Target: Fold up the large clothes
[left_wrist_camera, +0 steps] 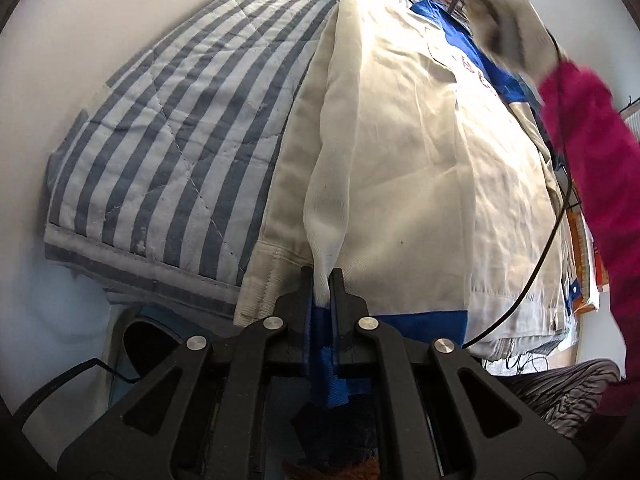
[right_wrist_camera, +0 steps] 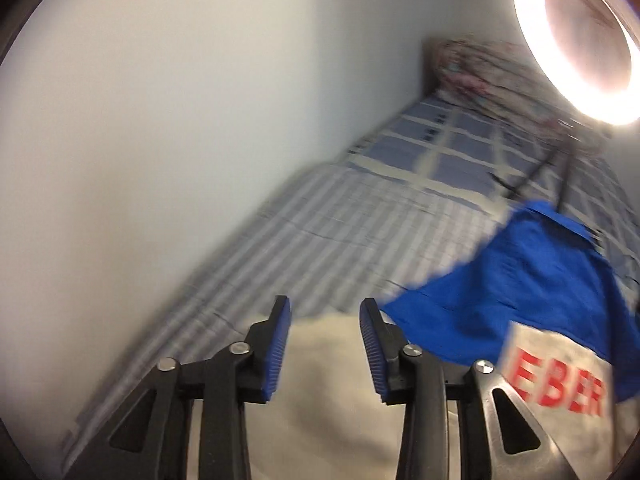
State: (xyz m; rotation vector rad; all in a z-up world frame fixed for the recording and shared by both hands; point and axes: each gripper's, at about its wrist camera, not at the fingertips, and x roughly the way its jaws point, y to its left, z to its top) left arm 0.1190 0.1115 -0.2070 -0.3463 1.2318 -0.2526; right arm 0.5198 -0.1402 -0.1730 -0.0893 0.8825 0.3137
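On my far left the striped quilt [left_wrist_camera: 168, 128] covers the bed, and the cream garment [left_wrist_camera: 420, 168] lies spread over it, its blue trim toward me and blue collar panel at the far end. My left tongs [left_wrist_camera: 324, 284] are clamped on a bunched ridge of that cream cloth near the blue hem. I judge the pinch narrow: if I pull sideways too fast, the fabric could slip out, or the whole garment could drag across the quilt instead of folding. A black cable [left_wrist_camera: 548, 240] crosses the cloth to the right and might snag the fold. Further right, my right tongs [right_wrist_camera: 325, 346] stand apart, holding nothing, above the cream cloth beside the blue panel [right_wrist_camera: 532, 280] with red lettering. That view is blurred, so closing now risks grabbing the wrong layer. The ring light [right_wrist_camera: 580, 40] glares at the far right.
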